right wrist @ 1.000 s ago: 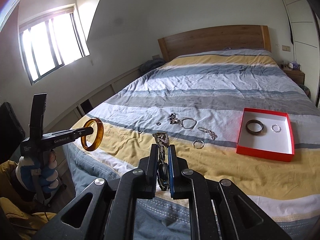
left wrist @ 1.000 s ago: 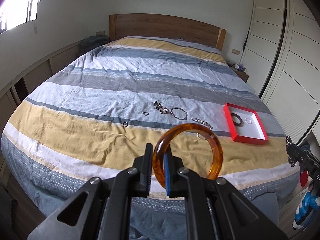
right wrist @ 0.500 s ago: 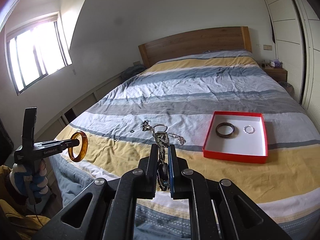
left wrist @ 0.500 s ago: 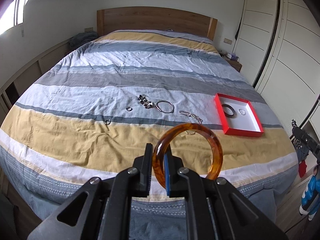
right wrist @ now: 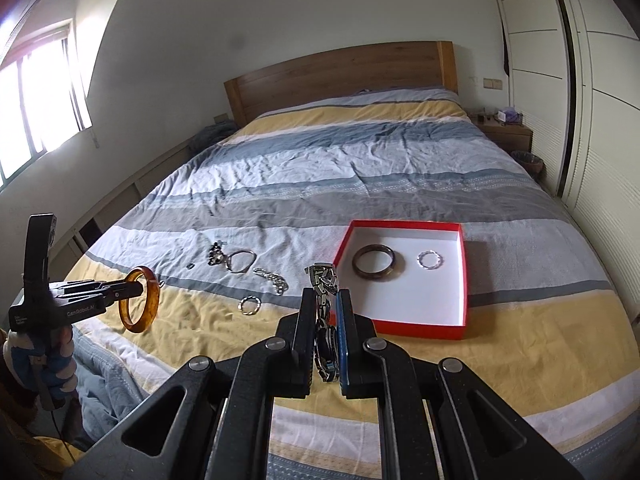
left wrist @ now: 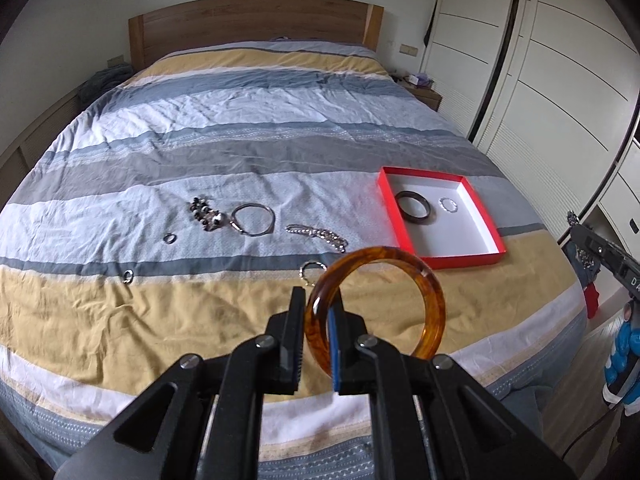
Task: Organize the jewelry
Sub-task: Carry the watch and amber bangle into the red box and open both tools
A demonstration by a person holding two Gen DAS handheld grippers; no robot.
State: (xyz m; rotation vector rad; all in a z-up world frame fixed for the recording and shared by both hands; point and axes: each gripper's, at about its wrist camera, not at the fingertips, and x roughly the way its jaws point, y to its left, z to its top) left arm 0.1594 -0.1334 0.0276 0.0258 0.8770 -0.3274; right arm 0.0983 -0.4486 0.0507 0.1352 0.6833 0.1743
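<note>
A bedroom holds a wide bed [left wrist: 256,128] under a striped cover, with a wooden headboard [right wrist: 340,76] behind. A red box [right wrist: 420,326] lies on the cover, holding a dark bangle [right wrist: 374,267] and a small ring [right wrist: 431,259]. Loose chains [left wrist: 318,236] lie beside it. The left gripper [left wrist: 316,312] clamps an amber bangle [left wrist: 434,300]. The right gripper [right wrist: 325,316] clamps a metal link bracelet [right wrist: 323,280].

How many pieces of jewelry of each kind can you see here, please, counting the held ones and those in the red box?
Bangles: 3 (amber bangle, dark bangle, silver bangle)
Small rings: 2 (left ring, near ring)
Twisted hoops: 2 (boxed hoop, bed hoop)
Chains: 2 (loose chain, link bracelet)
Bead clusters: 1 (bead cluster)
Total: 10
</note>
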